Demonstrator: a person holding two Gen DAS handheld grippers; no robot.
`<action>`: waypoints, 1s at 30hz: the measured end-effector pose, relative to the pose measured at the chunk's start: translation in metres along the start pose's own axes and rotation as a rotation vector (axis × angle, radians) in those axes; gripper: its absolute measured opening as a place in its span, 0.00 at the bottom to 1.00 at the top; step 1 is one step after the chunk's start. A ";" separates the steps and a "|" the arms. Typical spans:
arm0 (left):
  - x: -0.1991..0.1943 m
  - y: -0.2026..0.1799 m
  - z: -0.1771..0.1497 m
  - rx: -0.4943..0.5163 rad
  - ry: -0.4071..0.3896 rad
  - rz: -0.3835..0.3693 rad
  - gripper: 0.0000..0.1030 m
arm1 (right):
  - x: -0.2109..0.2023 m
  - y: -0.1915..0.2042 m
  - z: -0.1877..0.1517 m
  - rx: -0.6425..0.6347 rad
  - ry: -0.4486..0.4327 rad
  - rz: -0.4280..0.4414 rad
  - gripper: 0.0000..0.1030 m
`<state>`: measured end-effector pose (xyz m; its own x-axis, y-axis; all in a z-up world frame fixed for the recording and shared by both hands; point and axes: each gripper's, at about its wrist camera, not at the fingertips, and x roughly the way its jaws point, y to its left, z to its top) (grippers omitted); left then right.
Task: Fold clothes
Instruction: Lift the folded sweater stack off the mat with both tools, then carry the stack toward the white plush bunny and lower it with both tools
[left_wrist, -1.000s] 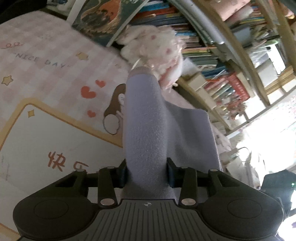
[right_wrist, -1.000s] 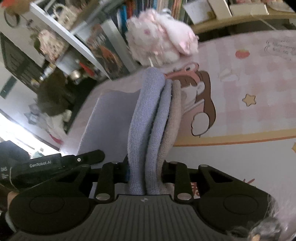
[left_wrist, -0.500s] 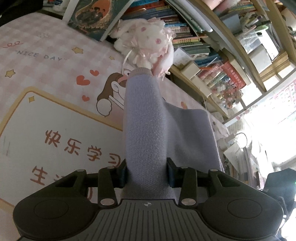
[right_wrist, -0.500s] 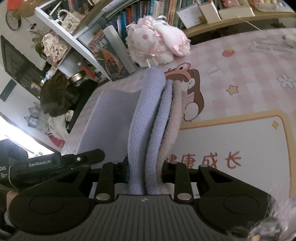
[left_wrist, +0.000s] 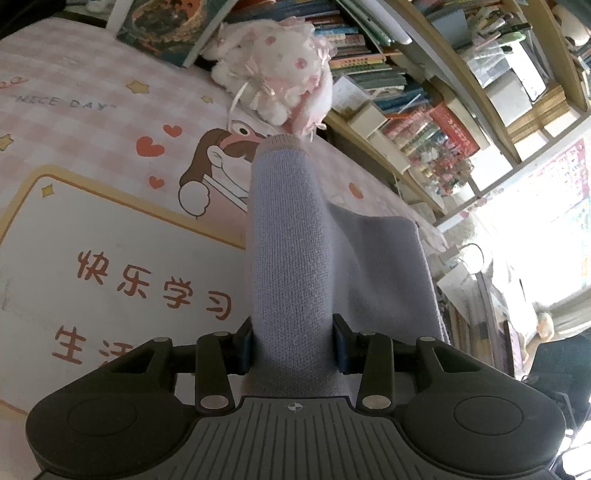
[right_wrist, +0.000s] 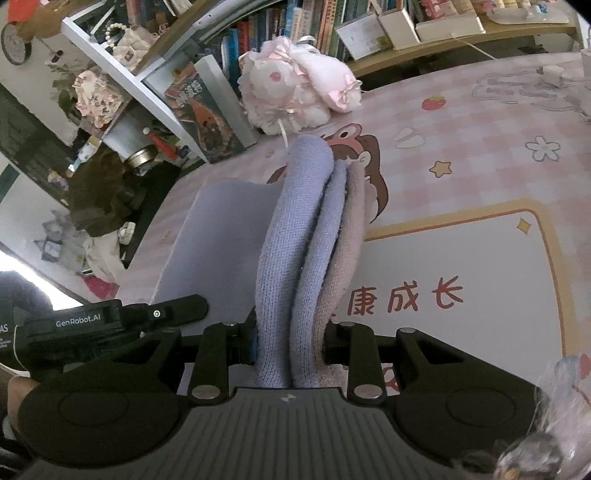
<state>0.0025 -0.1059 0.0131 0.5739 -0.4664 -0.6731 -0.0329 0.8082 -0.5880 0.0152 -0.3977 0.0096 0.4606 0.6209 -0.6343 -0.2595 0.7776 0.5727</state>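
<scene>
Left claw is clamped on the knit, a lavender garment; one thick fold runs forward between my fingers and ends in a beige band. Right claw is clamped on the same knit, here bunched in three layers, two lavender and one beige-pink on the right side. Between the two claws the rest of the cloth hangs as a flat lavender panel, seen on the right of the left view and on the left of the right view. Knit is held up off the tabletop; whether its lower edge touches, I cannot tell. In the right view my left claw's body shows at the lower left, marked GenRobot.AI.

Tabletop carries a pink checked mat with a cartoon girl, hearts, stars, "NICE DAY" and a white panel with red Chinese characters. Plush, white and pink with ribbons, sits at the mat's far edge, beyond the tip of the fold. Book leans upright just beside the plush. Shelves packed with books stand behind.
</scene>
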 end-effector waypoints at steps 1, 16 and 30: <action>0.000 0.003 0.002 0.004 0.005 -0.007 0.38 | 0.001 0.002 -0.001 0.004 -0.003 -0.008 0.25; -0.034 0.071 0.045 0.077 0.082 -0.103 0.38 | 0.036 0.080 -0.025 0.042 -0.087 -0.127 0.25; -0.068 0.139 0.078 0.088 0.080 -0.134 0.38 | 0.089 0.148 -0.044 0.061 -0.129 -0.156 0.25</action>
<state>0.0230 0.0665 0.0119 0.5009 -0.5965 -0.6271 0.1132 0.7635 -0.6358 -0.0197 -0.2228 0.0150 0.5971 0.4725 -0.6483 -0.1265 0.8535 0.5056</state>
